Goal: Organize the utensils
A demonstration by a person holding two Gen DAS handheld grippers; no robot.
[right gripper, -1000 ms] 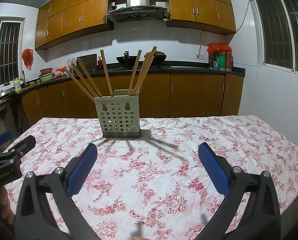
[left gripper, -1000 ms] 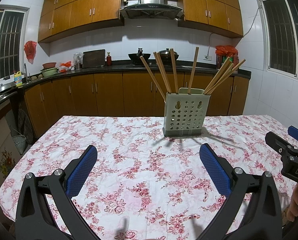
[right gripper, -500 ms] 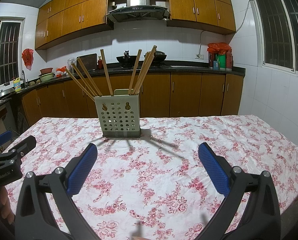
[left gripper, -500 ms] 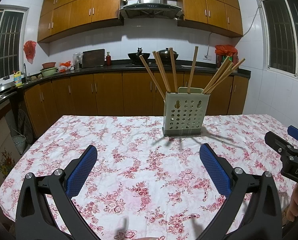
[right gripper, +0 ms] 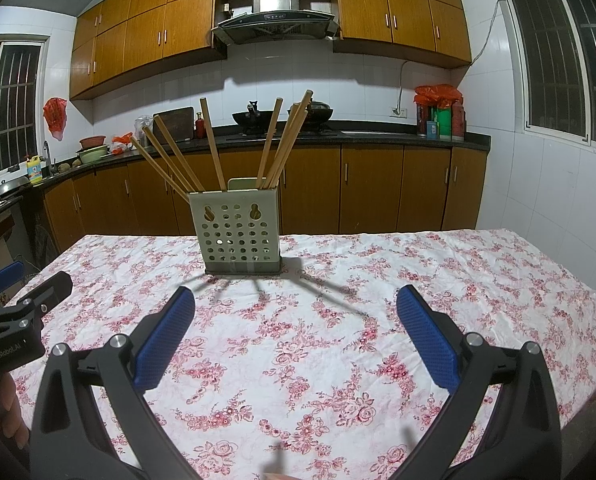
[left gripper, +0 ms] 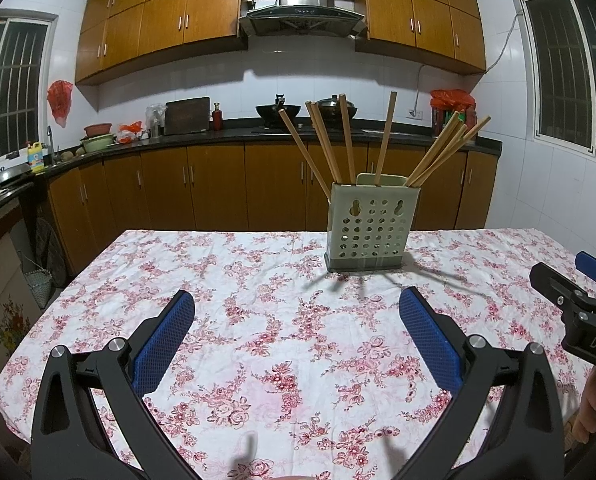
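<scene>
Indoors, kitchen: table (left gripper: pixel 258 320) under flowered cloth, wooden cabinets (left gripper: pixel 218 188) behind. Holder (left gripper: pixel 371 226) with chopsticks (left gripper: pixel 383 140) upright toward far edge (right of centre from left view). Left gripper (left gripper: pixel 298 336) and right gripper (right gripper: pixel 296 334) above bare cloth, fingers (left gripper: pixel 164 344) spread, holding nothing.

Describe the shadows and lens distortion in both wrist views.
Left wrist view: the chopstick holder throws thin chopstick shadows forward onto the tablecloth; the fisheye bows the side windows. Right wrist view: the same shadow fan spreads before the holder; dark vignette fills the corners.
</scene>
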